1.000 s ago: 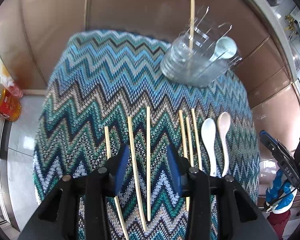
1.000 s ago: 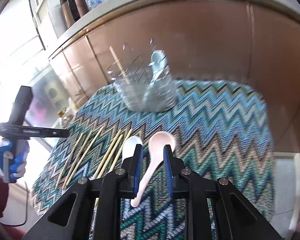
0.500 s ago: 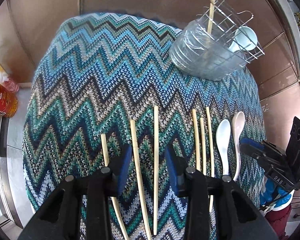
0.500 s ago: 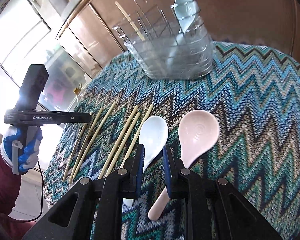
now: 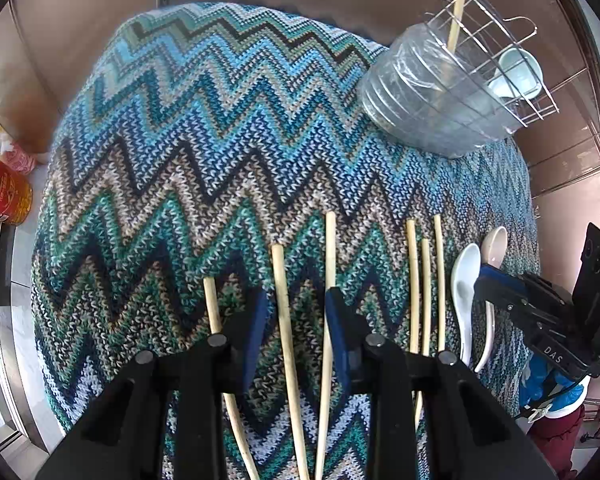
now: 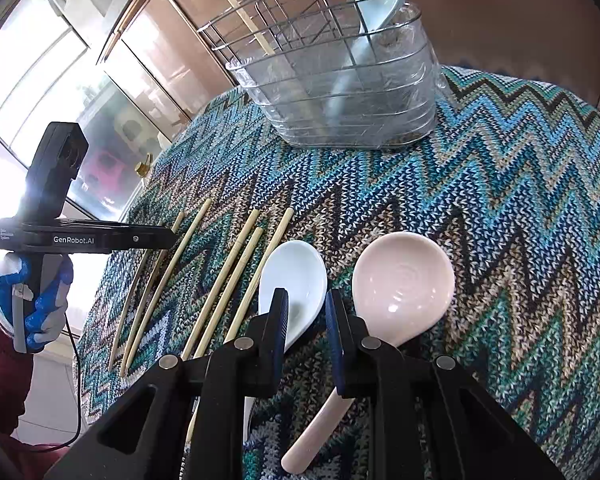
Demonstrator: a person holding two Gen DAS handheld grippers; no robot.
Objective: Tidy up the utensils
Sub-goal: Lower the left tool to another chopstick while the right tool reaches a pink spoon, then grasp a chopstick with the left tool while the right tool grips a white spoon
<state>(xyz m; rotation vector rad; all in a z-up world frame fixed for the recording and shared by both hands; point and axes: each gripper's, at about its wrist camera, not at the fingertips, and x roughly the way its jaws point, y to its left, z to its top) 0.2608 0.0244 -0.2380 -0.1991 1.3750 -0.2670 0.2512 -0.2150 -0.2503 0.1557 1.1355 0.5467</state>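
With the left tongs (image 5: 296, 320) narrowing, empty, around one chopstick (image 5: 286, 344) beside a second (image 5: 327, 320) on the zigzag cloth (image 5: 220, 140), and the right tongs (image 6: 306, 320) narrow, empty between the white spoon (image 6: 296, 268) and pink spoon (image 6: 404, 284), either may pinch two items or none.

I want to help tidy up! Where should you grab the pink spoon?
Grab the pink spoon by its thin handle, coming down from above with a finger on each side. It lies flat on the cloth, and its bowl looks too wide and round to pinch.
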